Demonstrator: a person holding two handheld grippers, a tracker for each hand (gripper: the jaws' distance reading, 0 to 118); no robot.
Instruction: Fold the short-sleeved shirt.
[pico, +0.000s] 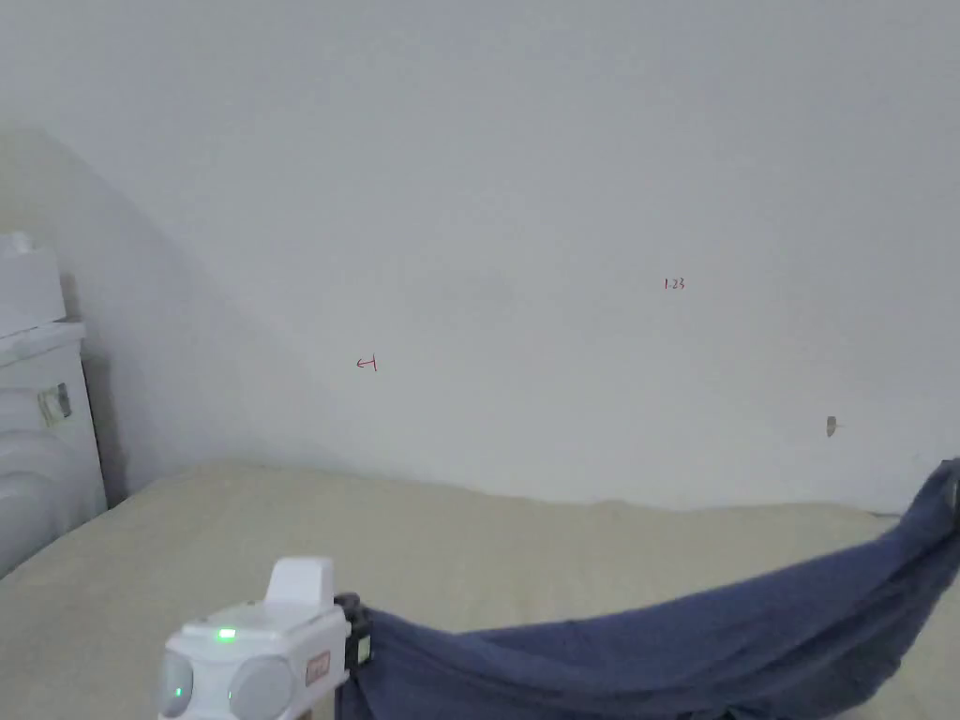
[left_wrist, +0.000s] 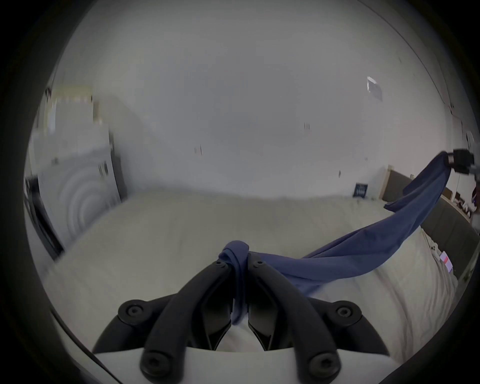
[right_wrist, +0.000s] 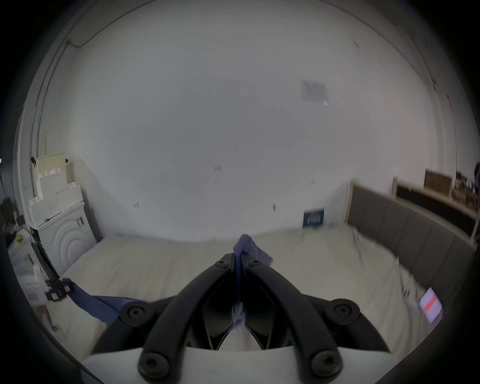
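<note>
- The left tongs (left_wrist: 238, 262) sit nearest the lens in the left gripper view, both jaws pressed together on a bunched end of the blue shirt (left_wrist: 363, 241).
- The right tongs (right_wrist: 238, 259) are likewise clamped on the other end, a thin pinch of cloth standing up between the jaws.
- Between the two tongs the shirt hangs in a sagging band above the bed (pico: 525, 544), lifted off the cream cover (its lowest part is cut off at the bottom of the head view).
- It looks light, soft and limp, so it should droop and twist wherever it is not held; I judge that shoulder seams or hem corners give the cleanest hold for laying it flat.
- Which parts are actually pinched is hard to tell: the cloth is roped up, and sleeves, collar and hem cannot be made out.
- Motion blur smears the bed's edges in both gripper views.
</note>
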